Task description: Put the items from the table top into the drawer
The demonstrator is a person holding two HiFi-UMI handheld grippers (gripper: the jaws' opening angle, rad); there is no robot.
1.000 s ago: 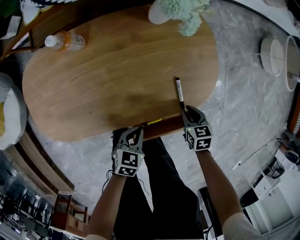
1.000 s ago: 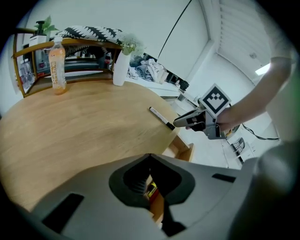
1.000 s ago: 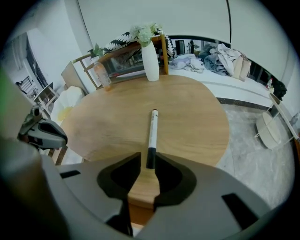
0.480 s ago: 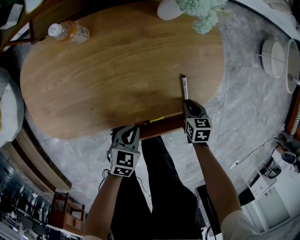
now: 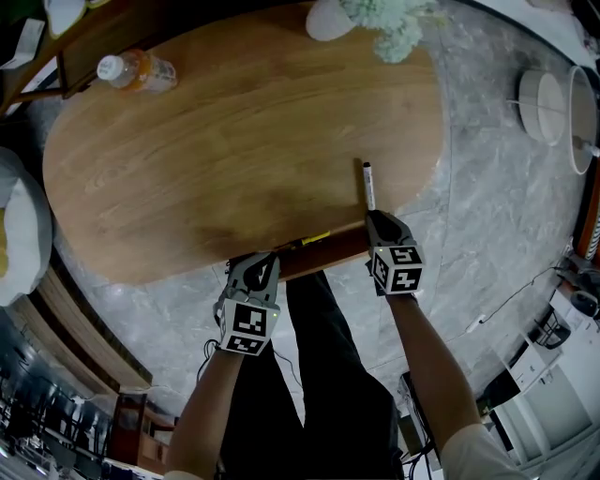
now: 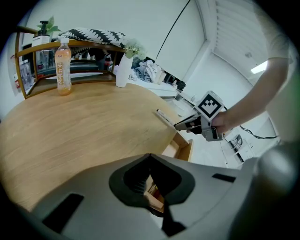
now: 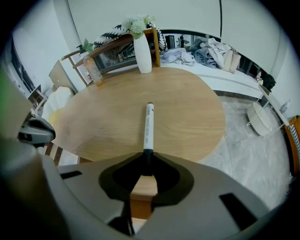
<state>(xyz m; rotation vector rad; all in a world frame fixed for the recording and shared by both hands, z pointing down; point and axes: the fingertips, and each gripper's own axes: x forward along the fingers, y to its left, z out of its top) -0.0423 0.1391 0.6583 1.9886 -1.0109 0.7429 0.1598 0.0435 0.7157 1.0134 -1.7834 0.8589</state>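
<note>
Gripping the marker (image 5: pixel 367 183) by its dark near end, the right gripper (image 5: pixel 378 223) has its jaws closed down to the barrel's width. The white body sticks straight out over the near edge of the surface (image 5: pixel 234 159).

- End-grip is probably deliberate. It leaves the long body free to swing down into the drawer (image 5: pixel 323 251), which sits pulled out just below and left of that gripper.
- Can't tell whether the far tip touches the wood or is just clear of it.
- In the right gripper view, the drawer's pale wood shows directly under the jaws, so the drop looks short: pull back, tip down, release.

The left gripper (image 5: pixel 259 269) sits at the drawer's left front. Its jaws look brought together with nothing I can make out clamped. Drawer wood shows through the gap beneath them. My read is that it's parked there to steady the drawer or stay out of the way.

The bottle (image 5: pixel 139 71) and vase (image 5: pixel 323 19) are at the far edge, well apart from both grippers. So the task is early, with the marker as the first item.

Risk: with a one-end grip the marker could pivot in the jaws when tilted.
</note>
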